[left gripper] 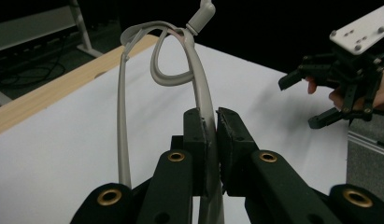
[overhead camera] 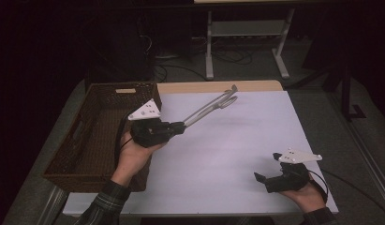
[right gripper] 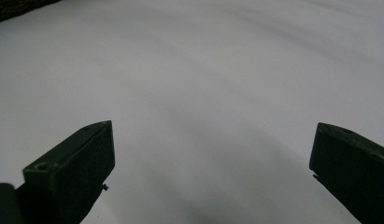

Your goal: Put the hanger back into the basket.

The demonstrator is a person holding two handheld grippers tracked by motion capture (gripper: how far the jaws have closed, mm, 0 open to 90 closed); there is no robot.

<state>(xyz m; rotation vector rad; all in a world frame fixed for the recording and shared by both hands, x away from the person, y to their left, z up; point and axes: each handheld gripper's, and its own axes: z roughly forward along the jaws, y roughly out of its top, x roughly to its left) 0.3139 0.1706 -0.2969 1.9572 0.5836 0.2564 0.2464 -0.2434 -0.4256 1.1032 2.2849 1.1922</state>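
Note:
My left gripper (overhead camera: 181, 126) is shut on one arm of a pair of grey kitchen tongs (overhead camera: 211, 108), held above the white table top and pointing up to the right. In the left gripper view the black jaws of my left gripper (left gripper: 213, 135) pinch one grey arm of the tongs (left gripper: 201, 88), while the other arm hangs free at the left and a looped end sits at the top. My right gripper (overhead camera: 267, 166) rests low near the table's front right corner, jaws wide open with nothing between them. The right gripper view shows bare white surface between the jaws of my right gripper (right gripper: 213, 154).
A dark woven basket (overhead camera: 94, 136) stands at the table's left edge, beside my left hand. The white sheet (overhead camera: 237, 150) covers most of the wooden table (overhead camera: 204, 86). A white desk frame (overhead camera: 246, 33) and cables lie on the floor beyond.

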